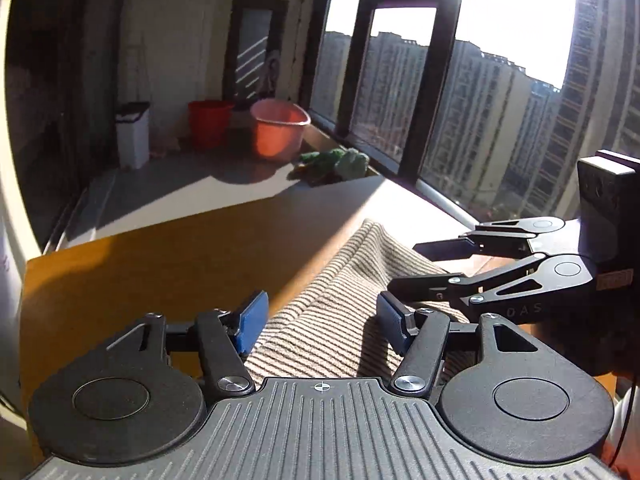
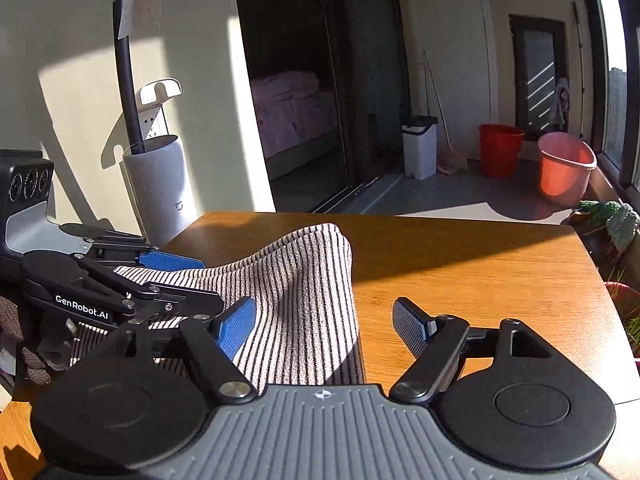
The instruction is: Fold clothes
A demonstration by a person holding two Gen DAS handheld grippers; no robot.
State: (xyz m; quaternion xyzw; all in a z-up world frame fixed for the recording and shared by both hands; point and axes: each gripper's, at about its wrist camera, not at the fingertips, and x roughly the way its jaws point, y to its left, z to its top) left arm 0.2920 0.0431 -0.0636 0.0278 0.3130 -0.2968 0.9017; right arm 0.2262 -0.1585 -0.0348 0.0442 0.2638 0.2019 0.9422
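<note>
A beige garment with thin dark stripes (image 1: 332, 312) lies bunched on the wooden table (image 1: 160, 264). My left gripper (image 1: 322, 316) is open, its blue pads either side of the cloth and just above it. My right gripper (image 1: 404, 270) comes in from the right, open, its fingers over the cloth's right edge. In the right wrist view the garment (image 2: 296, 288) humps up ahead. My right gripper (image 2: 324, 326) is open above its near right edge and the table (image 2: 460, 264). The left gripper (image 2: 188, 276) sits at the left, open over the cloth.
Beyond the table's far edge are a pink basin (image 2: 564, 168), a red bucket (image 2: 500, 150), a white bin (image 2: 419, 146) and green plants (image 2: 612, 216). A white cylinder holding a black pole (image 2: 160, 188) stands by the left wall. Large windows (image 1: 480, 100) run along the right.
</note>
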